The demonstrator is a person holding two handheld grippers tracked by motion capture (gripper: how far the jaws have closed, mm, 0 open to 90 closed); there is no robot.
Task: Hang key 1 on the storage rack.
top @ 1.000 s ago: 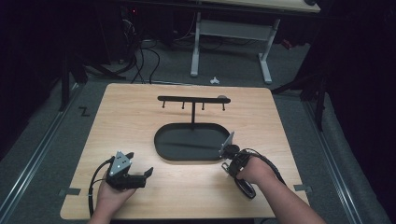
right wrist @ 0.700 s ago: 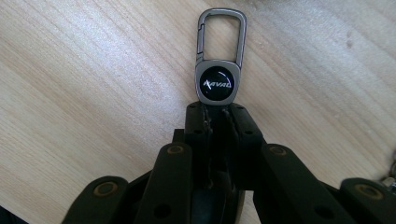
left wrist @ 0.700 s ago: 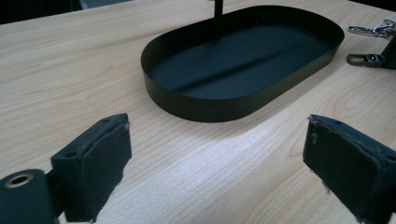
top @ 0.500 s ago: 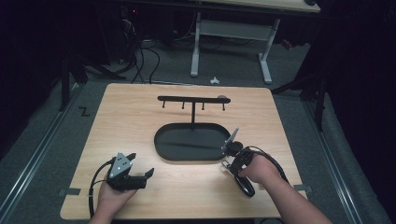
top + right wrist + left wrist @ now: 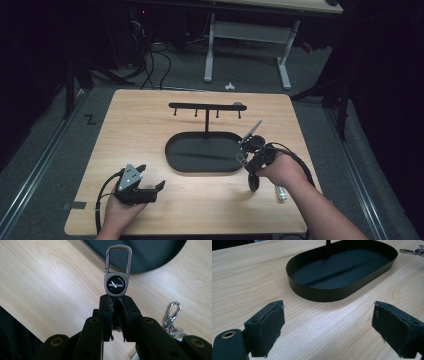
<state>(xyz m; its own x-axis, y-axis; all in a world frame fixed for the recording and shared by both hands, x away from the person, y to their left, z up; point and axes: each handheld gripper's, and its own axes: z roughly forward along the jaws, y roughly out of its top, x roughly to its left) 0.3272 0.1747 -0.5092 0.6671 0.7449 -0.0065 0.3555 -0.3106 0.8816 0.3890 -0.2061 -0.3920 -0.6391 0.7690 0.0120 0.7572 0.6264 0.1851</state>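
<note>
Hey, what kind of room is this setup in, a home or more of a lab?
Most likely a lab or workshop, not a home. A bare wooden table stands on grey carpet, loose cables lie on the floor behind it, and a metal-legged workbench stands further back in a dark room.

black tray (image 5: 205, 165) mid-table, hook rack (image 5: 206, 106) behind, bare wood around

Two black hand-held grippers on bare forearms

The left gripper (image 5: 152, 186) carried a grey three-cornered plate on top and a black cable looping from its rear; its fingers (image 5: 265, 326) were blocky, faced with rough dark pads. The right gripper (image 5: 117, 305) showed black arms with brass-ringed pivot holes, and a black cable trailed behind it. No sleeves covered the forearms.
</note>
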